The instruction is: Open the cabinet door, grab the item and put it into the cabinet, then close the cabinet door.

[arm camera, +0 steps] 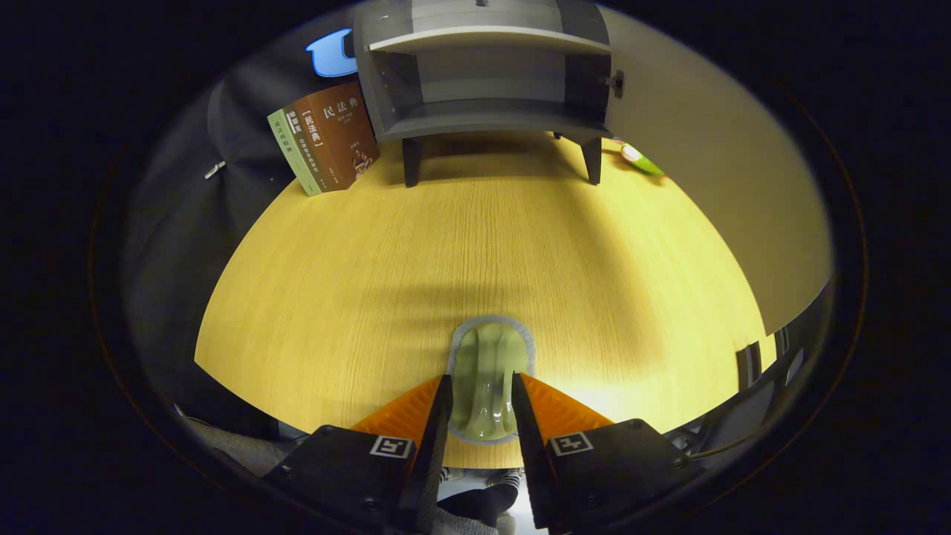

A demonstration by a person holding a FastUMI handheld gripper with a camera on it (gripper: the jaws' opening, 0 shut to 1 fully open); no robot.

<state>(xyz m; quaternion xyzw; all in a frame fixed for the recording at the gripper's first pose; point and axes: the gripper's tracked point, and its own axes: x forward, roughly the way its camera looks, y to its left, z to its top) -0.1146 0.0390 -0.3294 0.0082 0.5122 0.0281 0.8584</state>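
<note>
The gripper (481, 405) is reaching forward over a wooden table (356, 297), its two orange-backed fingers (435, 416) sitting a narrow gap apart. Between them is lying a pale green packet (487, 371) with a grey rim, flat on the table near its front edge. The fingers are flanking the packet's sides closely, but it is hard to tell whether both are actually pressing on it. The packet's near end is dipping behind the fingers, so its full shape is cut off.

Well beyond the fingers, across the bare tabletop, a small grey cabinet (483, 82) is standing on short dark legs. Its door (713, 148) is swung wide open to the right, with a dark knob showing at its edge. Inside, one shelf is dividing the space, and both compartments are looking empty. The cabinet's top is cut off.

Just left of the cabinet, books (327, 137) are leaning upright. To its right, partly hidden behind the door, a green and white object (640, 158) is lying on the table; what it is cannot be made out.
</note>
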